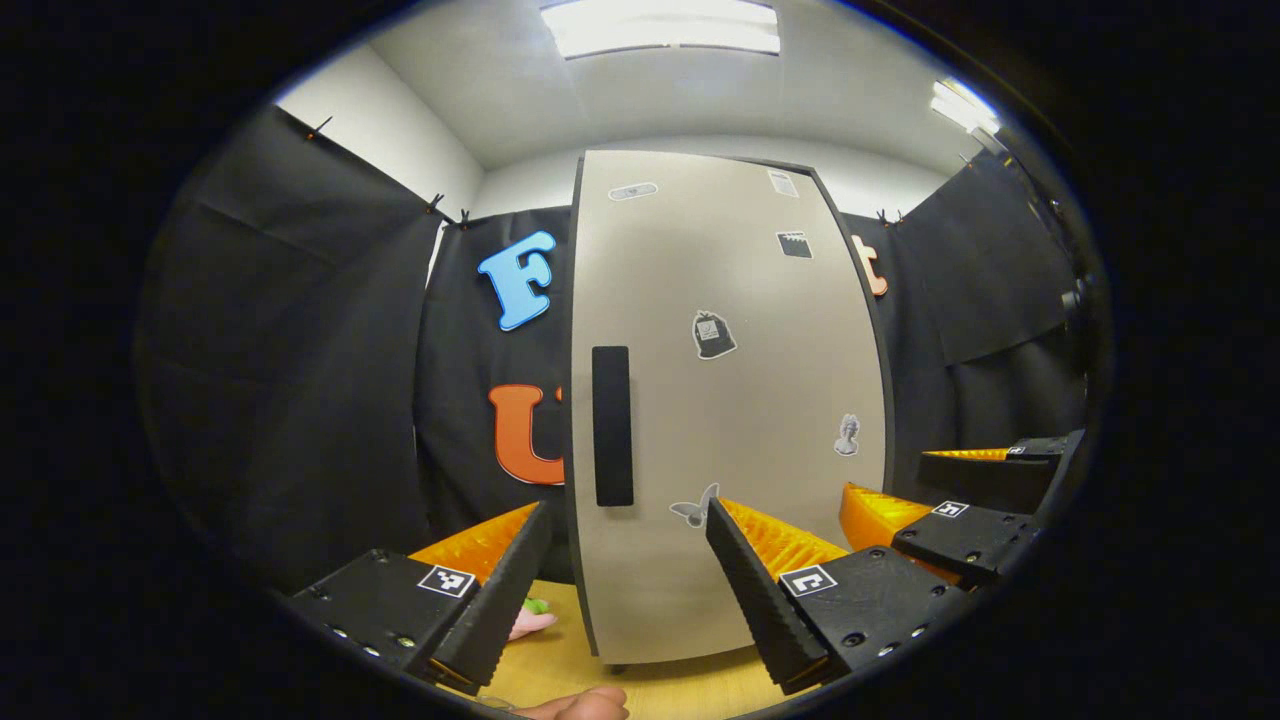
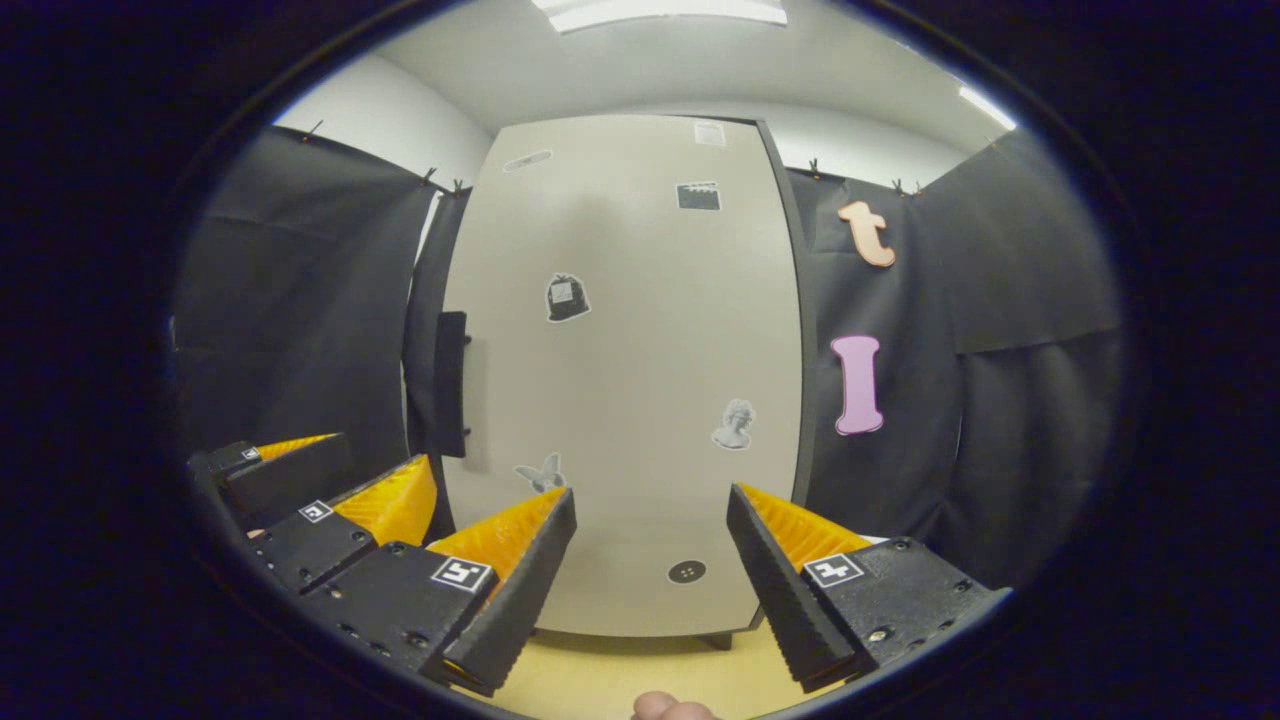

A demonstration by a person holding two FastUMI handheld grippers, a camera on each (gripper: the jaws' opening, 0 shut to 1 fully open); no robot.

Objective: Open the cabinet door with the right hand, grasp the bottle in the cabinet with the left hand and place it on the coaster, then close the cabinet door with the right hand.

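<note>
Left gripper [image 1: 628,570] open, empty, facing cabinet door [image 1: 730,400]. Door shut; bottle presumably behind it, unseen. Handle [image 1: 612,425] upright on door's left edge. Right gripper [image 2: 650,560] open, empty, aimed at door's middle; handle [image 2: 450,383] up and left of it, likely first reach.

Black cloth walls [image 1: 300,380] hang ahead of the jaws. Above them, ceiling light panels [image 1: 660,27] glow. A wooden tabletop [image 2: 600,675] lies beneath the jaws.
</note>
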